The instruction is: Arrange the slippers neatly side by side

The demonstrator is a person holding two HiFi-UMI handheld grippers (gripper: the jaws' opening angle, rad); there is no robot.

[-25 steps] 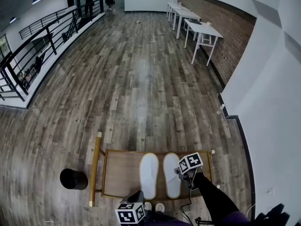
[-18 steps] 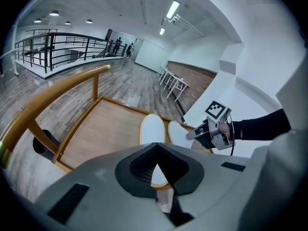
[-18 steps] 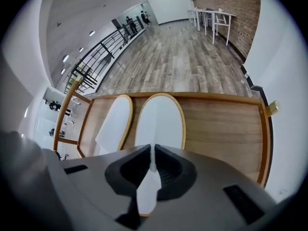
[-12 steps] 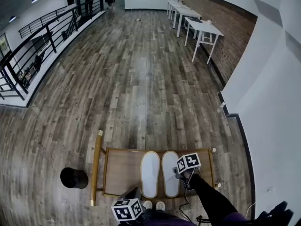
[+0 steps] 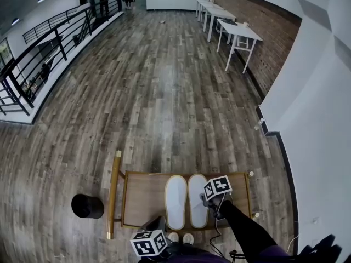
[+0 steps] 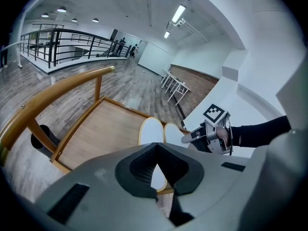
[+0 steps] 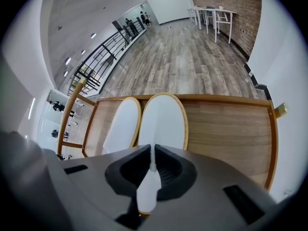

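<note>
The left slipper and right slipper lie side by side on the tray, at 6 o'clock. The right gripper has just been closing and pinches the right slipper's near end. The left gripper is closed, empty. Only letting go seems left.

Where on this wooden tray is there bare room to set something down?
Widest: on the light wooden tray, between its left rim and the left white slipper. Another strip right of the right white slipper. Centre crowded: right gripper grips that slipper.
</note>
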